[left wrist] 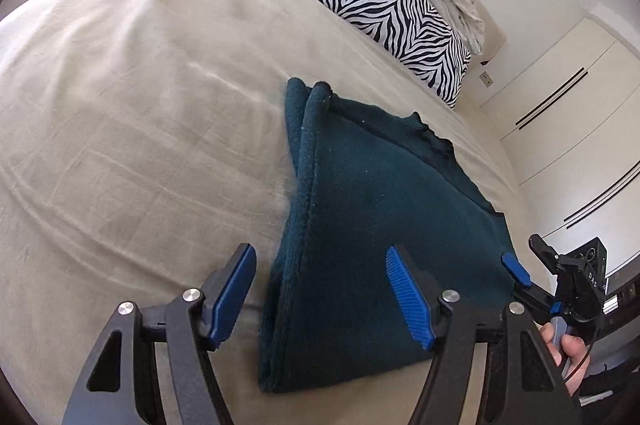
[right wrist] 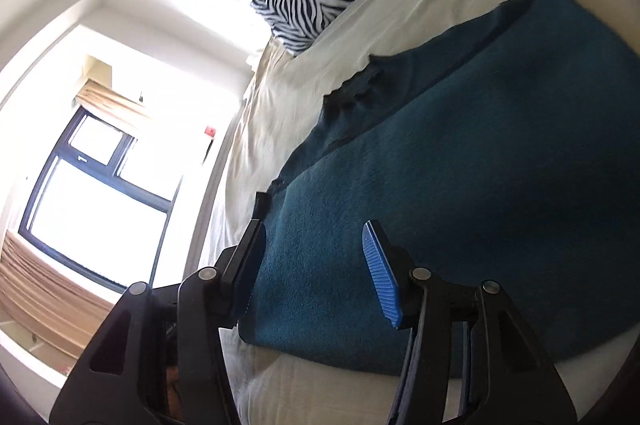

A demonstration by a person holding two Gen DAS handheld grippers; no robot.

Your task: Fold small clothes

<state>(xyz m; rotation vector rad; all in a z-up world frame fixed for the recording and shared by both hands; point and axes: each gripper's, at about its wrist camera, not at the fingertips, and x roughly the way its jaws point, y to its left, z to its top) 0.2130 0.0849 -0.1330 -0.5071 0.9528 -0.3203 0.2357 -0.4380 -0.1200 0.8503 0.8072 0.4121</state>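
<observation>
The teal sweater (left wrist: 360,225) lies on the bed (left wrist: 120,145) at lower centre of the left view, already doubled over with stacked edges along its left side. Both the left gripper (left wrist: 320,293) and right gripper (right wrist: 316,273) hover spread wide, grasping nothing. Judging by this, at least one fold remains.

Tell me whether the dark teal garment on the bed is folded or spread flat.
Folded, at least once: the teal garment shows doubled layers along its left edge, lying on the beige bed cover. Both claws hover open, gripping nothing.
</observation>
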